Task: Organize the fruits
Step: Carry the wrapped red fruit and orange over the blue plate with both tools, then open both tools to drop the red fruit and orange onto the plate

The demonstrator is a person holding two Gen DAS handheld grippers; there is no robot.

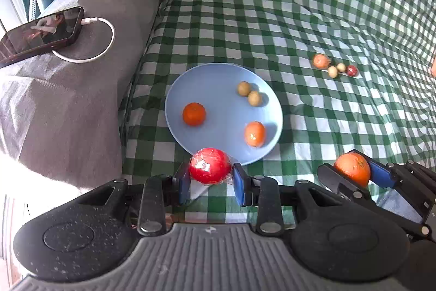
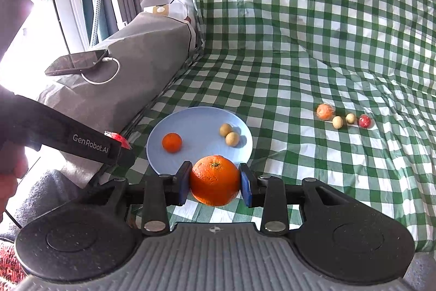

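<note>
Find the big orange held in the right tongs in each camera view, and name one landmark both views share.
Left wrist view: the big orange sits at the lower right, gripped in the right tongs.
Right wrist view: it is at bottom centre between the blue pads.
Shared landmark: the blue plate, just beyond it.

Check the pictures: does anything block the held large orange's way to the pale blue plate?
Nothing visible does. The right gripper holds the large orange at the pale blue plate's near rim; bare plate lies just beyond.
</note>
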